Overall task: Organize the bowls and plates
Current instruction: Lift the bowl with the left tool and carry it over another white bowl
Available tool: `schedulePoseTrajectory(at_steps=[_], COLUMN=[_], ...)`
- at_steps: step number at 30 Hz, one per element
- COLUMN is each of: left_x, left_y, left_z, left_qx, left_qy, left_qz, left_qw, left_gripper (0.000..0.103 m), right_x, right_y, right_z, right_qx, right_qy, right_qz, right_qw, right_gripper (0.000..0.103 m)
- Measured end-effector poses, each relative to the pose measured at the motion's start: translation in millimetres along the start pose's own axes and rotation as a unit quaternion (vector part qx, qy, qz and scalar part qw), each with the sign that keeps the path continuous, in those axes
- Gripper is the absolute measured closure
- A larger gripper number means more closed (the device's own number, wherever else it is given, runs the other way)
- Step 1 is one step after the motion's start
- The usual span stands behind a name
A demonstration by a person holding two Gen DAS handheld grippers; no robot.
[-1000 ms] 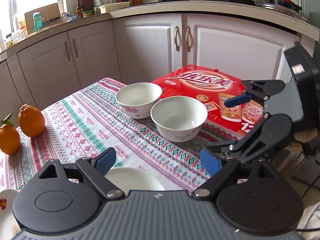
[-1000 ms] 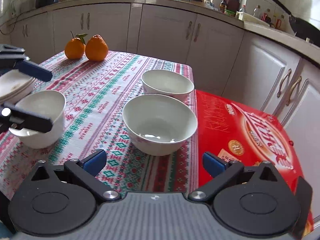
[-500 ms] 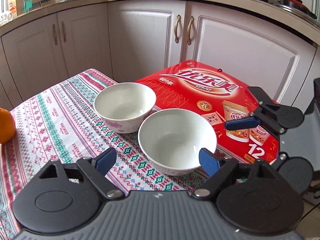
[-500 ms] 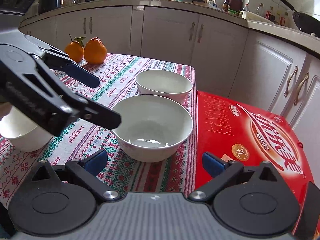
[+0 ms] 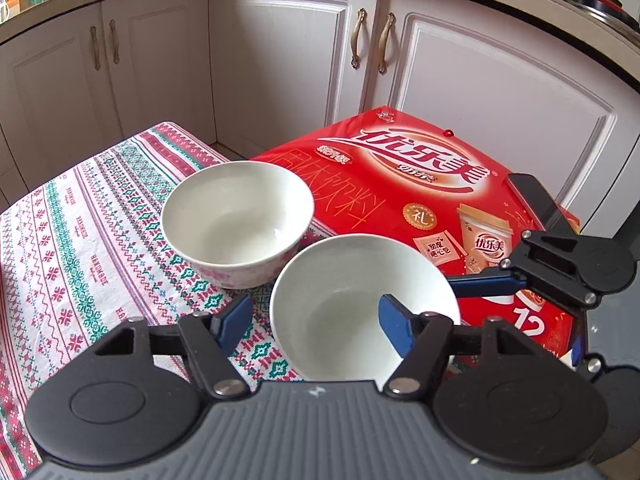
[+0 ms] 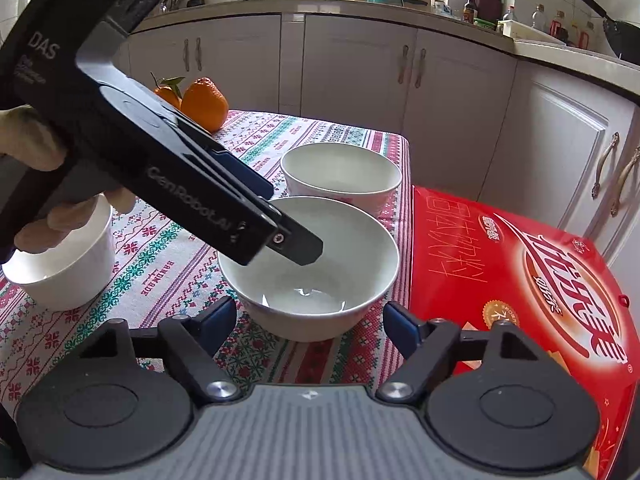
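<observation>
Patterned desk [image 5: 80, 240]: my left tool [image 5: 316, 316], jaws just narrowing, straddles the near bowl's [image 5: 340, 300] rim unpinched; my right tool [image 6: 308, 316], also narrowing, flanks it, untouched.

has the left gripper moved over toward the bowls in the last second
Yes. In the right wrist view the left gripper has crossed from the picture's left edge to the near bowl, one finger now inside its rim, and its jaws have just been closing.

Left hand-held gripper [image 6: 286, 220] straddles the near bowl's [image 6: 352, 248] rim.
</observation>
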State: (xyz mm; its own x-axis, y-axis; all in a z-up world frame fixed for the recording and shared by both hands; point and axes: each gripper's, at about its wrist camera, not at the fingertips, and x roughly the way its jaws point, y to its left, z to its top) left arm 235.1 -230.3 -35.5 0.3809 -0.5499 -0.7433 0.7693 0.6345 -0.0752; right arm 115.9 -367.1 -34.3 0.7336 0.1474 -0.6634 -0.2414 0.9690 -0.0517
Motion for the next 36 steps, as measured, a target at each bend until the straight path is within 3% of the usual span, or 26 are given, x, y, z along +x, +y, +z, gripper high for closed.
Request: schedulePoseTrajectory(at_steps=[5, 16, 36], left_x=[6.8, 12.4, -1.6], left_y=[1.3, 1.6, -3.6], left_z=[1.4, 5.0, -1.9], left_qx=[-0.003, 0.002, 0.009], left_qy=[0.009, 0.016, 0.013], left_qz=[-0.006, -0.017, -0.019], left_qw=[0.9999, 0.9997, 0.9997], left_gripper=[0.043, 0.046, 0.047], right_x=[3.1, 2.1, -8.3], right_y=[-0.4, -3.1, 5.4], right_z=[2.5, 0.9, 5.8], right_qx=[-0.006, -0.008, -0.011], right_qy=[0.001, -0.002, 0.005], right_qz=[0.001, 0.009, 0.013], right_qw=[1.000, 1.000, 1.000], right_gripper=[0.023, 0.023, 0.023])
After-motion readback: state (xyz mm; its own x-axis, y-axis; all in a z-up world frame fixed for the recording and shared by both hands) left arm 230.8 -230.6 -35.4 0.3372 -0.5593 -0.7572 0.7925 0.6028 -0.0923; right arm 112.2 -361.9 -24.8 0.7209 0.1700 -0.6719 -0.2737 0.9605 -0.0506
